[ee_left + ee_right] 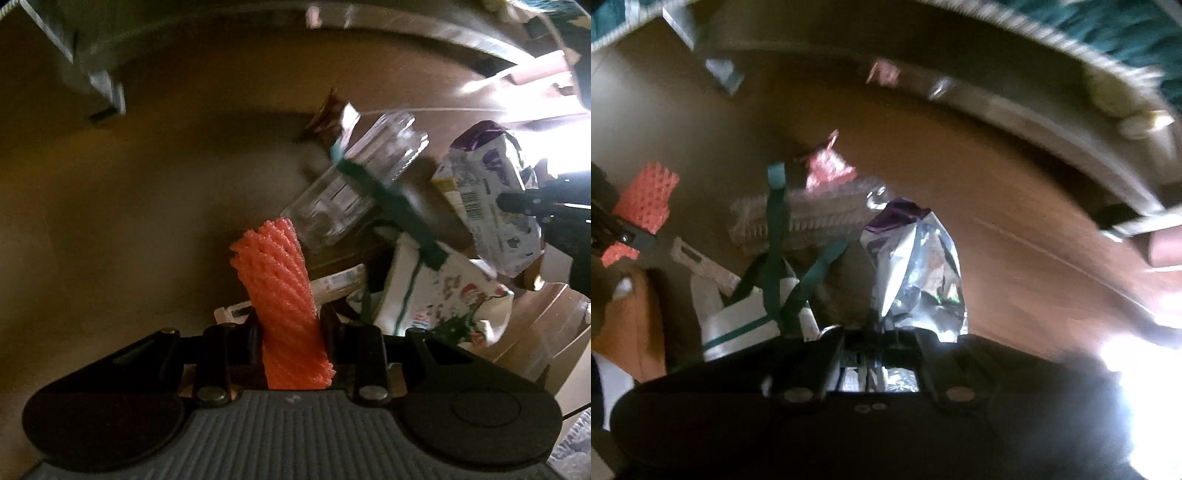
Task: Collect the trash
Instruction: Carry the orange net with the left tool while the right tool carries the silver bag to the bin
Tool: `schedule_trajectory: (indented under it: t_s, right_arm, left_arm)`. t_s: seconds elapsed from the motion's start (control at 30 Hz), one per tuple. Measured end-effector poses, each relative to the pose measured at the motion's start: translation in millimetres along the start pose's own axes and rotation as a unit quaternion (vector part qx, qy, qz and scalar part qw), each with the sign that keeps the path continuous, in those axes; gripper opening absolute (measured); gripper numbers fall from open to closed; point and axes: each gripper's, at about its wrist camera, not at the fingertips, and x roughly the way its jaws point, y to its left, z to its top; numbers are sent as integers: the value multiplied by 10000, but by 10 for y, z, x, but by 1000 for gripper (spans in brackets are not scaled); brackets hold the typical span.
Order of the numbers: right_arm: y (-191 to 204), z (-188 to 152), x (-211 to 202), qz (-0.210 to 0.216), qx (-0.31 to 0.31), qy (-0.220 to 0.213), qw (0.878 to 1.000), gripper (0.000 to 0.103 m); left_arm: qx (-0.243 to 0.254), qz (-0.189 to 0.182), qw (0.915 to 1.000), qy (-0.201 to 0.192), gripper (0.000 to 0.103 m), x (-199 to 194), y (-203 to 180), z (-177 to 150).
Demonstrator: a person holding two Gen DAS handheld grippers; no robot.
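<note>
It looks like a room in a home. A brown wooden plank floor (147,177) catches bright daylight at one side, and a green carpet with a pale woven border (1100,40) lies on it. A pale skirting board (406,22) edges the floor, and household packaging litter lies scattered about.

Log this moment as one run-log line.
left gripper: shut on orange foam net | right gripper: shut on foil wrapper | clear bottle: loose
</note>
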Motion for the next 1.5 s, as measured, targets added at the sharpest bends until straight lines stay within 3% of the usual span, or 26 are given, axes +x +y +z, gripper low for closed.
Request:
schedule_trajectory:
  t_s: [0.2, 0.33, 0.63, 0.97, 1.13, 1.5]
  right_arm:
    - [-126, -55, -877, -27, 485, -492, 9976, 0]
    - [-160, -124, -1497, -32, 707, -971, 9928, 0]
    - [-143, -443, -2822, -109, 815, -2062, 9750, 0]
    - [-101, -1085, -4247, -430, 862, -3165, 9437, 0]
    - [-300, -1462, -4843, -681, 997, -3697, 9213, 0]
    - [-994, -2147, -5950, -1182, 1461, -4601, 8677, 0]
  left_arm:
    - [597, 23, 9977, -320, 31, -599, -311, 90]
    - [1064, 81, 9914, -759, 31, -1157, -688, 124]
    - [1269, 249, 9743, -1845, 31, -2320, -1577, -157]
    - [1498, 453, 9473, -2794, 31, -3428, -2501, -616]
    - [1789, 523, 9265, -3268, 32, -3911, -3094, -823]
    - [2395, 153, 8814, -4069, 32, -4774, -4562, -889]
